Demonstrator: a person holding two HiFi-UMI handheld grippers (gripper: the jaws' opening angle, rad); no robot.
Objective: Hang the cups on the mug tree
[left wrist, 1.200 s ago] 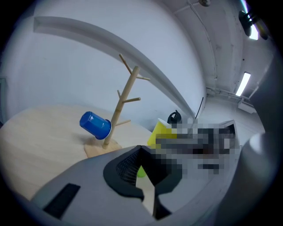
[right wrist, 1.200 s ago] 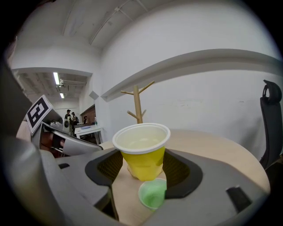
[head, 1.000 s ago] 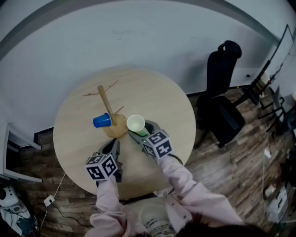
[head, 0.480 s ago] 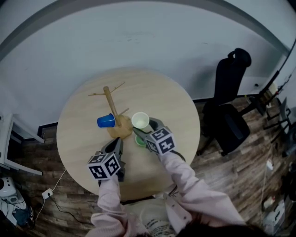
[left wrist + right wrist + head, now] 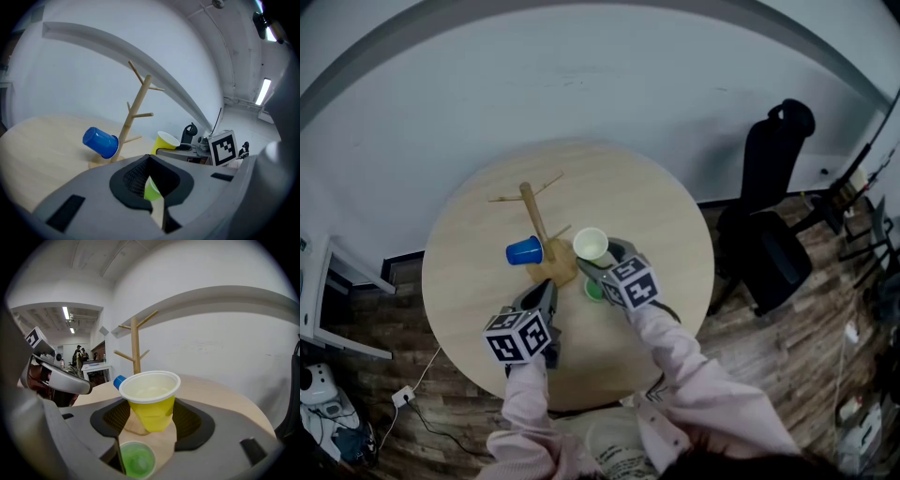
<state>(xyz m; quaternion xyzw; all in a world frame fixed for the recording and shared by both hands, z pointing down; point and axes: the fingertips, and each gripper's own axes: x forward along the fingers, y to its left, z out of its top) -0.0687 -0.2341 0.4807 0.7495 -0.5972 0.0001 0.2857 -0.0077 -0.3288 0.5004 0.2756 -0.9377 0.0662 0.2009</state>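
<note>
Clamped on the upright yellow cup, the right gripper holds it just right of the mug tree at frame centre, likely for tipping onto a free peg, while the left gripper hangs below, jaws seemingly together, empty.

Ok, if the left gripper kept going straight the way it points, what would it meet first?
Probably the green cup, which sits dead ahead of the left gripper just past its closed tips, though depth is hard to judge.
</note>
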